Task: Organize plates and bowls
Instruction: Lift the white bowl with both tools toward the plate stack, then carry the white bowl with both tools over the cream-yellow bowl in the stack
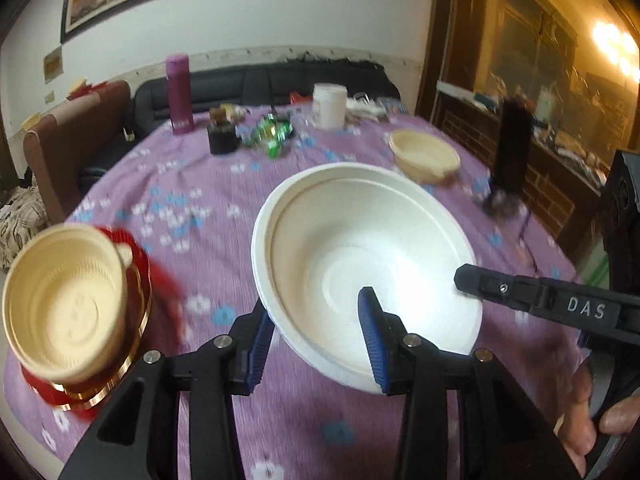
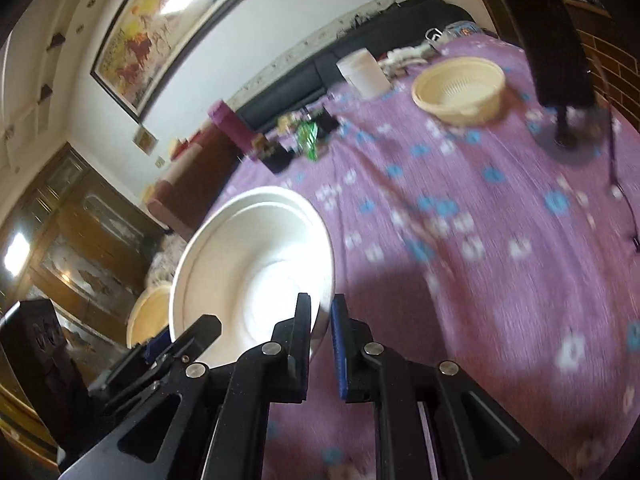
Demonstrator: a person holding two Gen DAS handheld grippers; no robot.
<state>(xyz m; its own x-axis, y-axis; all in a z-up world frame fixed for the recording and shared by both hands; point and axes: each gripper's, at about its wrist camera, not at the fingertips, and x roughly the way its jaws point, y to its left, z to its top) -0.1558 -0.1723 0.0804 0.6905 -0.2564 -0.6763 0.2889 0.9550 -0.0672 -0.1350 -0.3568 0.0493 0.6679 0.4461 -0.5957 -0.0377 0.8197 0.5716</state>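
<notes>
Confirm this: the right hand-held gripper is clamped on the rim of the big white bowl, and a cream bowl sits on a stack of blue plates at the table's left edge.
One thing is wrong: the plates under the cream bowl are red with gold rims, not blue, as the left wrist view shows. The right hand-held gripper is clamped on the white bowl rim.

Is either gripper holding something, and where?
The right gripper pinches the white bowl by its rim. The left gripper straddles the opposite rim, open.

The white bowl [image 1: 360, 264] looks like matt moulded pulp, smooth inside. The cream bowl [image 1: 66, 308] at the table's left edge is ribbed plastic, on glossy gold-rimmed plates [image 1: 138, 320]. The purple flowered tablecloth [image 1: 200, 184] is soft woven cloth. The left gripper's pads [image 1: 374, 344] are ridged blue rubber.
</notes>
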